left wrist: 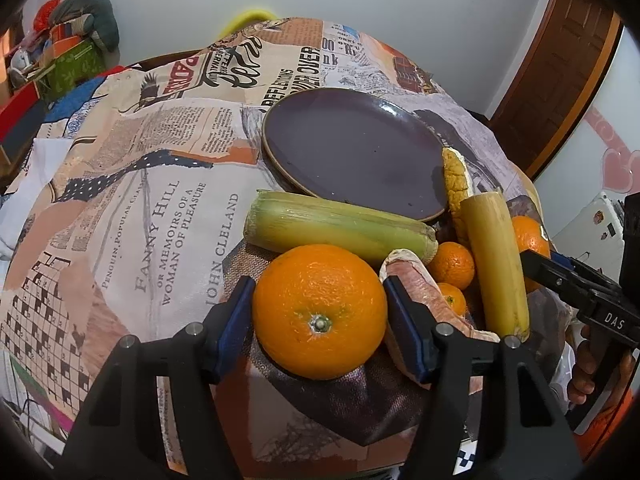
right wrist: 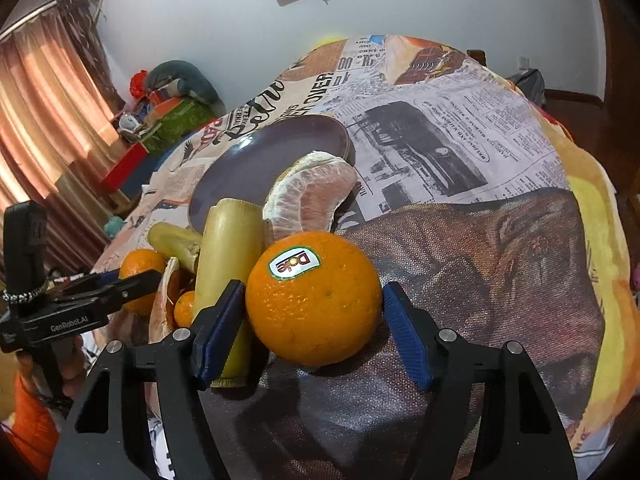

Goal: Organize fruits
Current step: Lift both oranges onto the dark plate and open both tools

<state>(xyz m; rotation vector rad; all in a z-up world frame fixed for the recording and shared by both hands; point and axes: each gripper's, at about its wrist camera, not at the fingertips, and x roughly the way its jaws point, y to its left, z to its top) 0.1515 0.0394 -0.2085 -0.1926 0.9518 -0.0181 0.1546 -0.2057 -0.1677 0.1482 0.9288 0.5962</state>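
Observation:
In the left wrist view a large orange point(left wrist: 320, 312) sits between the blue pads of my left gripper point(left wrist: 320, 320); both pads touch its sides. In the right wrist view my right gripper point(right wrist: 314, 312) straddles a second orange with a Dole sticker point(right wrist: 314, 300); the left pad touches it, a small gap shows at the right pad. A dark purple plate point(left wrist: 352, 148) lies behind the pile, also seen in the right wrist view point(right wrist: 248, 164). The pile holds two sugarcane pieces point(left wrist: 340, 228) point(left wrist: 498, 256), pomelo segments point(right wrist: 308, 196), and small tangerines point(left wrist: 452, 264).
The fruit lies on a table covered with a newspaper-print cloth point(left wrist: 160, 208). Boxes and clutter point(left wrist: 68, 60) stand at the far left by the wall. A wooden door point(left wrist: 560, 80) is at the right. Curtains point(right wrist: 48, 120) hang at the left in the right wrist view.

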